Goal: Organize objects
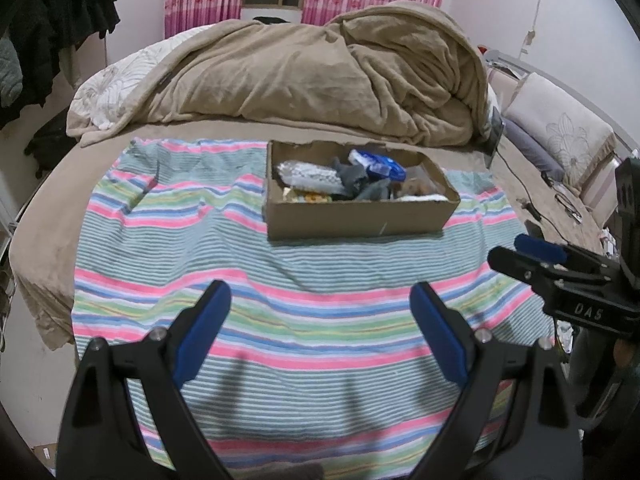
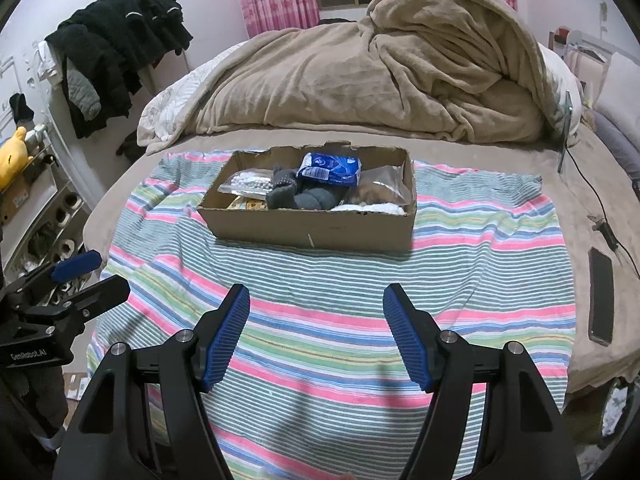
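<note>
A shallow cardboard box [image 1: 356, 220] [image 2: 312, 228] sits on a striped towel [image 1: 280, 280] [image 2: 320, 320] spread over the bed. Inside lie a blue tissue pack [image 1: 378, 164] [image 2: 330, 168], a bag of white beads [image 1: 308, 174] [image 2: 250, 180], grey knitted socks [image 1: 352, 178] [image 2: 298, 196] and several other small items. My left gripper [image 1: 320, 300] hovers open over the towel in front of the box, nothing between its blue pads. My right gripper [image 2: 316, 304] is open too, empty, beside the left one. Each gripper shows at the edge of the other's view.
A bunched beige blanket [image 1: 320, 72] [image 2: 400, 72] lies behind the box. A black phone [image 2: 600, 296] and a cable [image 2: 592, 184] rest on the bed to the right. Dark clothes [image 2: 116, 48] hang at the left, with shelves and a yellow plush toy [image 2: 12, 152] below.
</note>
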`<state>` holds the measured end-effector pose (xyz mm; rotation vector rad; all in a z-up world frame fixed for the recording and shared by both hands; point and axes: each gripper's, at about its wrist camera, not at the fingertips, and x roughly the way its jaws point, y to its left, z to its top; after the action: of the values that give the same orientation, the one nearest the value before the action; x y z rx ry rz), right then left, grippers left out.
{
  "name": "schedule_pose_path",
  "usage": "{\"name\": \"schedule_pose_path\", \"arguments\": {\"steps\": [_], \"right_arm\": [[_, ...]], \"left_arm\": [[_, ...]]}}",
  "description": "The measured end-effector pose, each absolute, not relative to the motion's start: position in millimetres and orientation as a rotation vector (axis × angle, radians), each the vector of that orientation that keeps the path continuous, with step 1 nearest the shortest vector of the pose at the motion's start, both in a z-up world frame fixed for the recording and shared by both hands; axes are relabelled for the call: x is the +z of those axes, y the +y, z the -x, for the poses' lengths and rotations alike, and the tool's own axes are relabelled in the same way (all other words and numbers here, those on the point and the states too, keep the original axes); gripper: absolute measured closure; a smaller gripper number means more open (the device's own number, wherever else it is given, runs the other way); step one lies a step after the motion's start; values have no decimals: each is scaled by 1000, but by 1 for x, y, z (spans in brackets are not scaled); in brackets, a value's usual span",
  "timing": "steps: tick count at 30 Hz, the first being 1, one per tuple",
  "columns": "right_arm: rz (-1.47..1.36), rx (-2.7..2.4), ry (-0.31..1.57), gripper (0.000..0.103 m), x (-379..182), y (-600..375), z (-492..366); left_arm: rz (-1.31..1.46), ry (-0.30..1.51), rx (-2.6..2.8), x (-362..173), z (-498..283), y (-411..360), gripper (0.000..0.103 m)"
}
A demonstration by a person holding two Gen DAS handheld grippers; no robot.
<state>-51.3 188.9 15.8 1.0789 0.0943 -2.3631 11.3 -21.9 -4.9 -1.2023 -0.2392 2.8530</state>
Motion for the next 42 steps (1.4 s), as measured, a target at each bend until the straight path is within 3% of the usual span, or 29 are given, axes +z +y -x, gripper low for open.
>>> {"name": "schedule_pose_path", "arguments": {"steps": [42], "right_arm": [[-1093,-2354,84,31,9,186,58]], "left_arm": [[1207,-232,2839,-9,-5,-19,11]]}}
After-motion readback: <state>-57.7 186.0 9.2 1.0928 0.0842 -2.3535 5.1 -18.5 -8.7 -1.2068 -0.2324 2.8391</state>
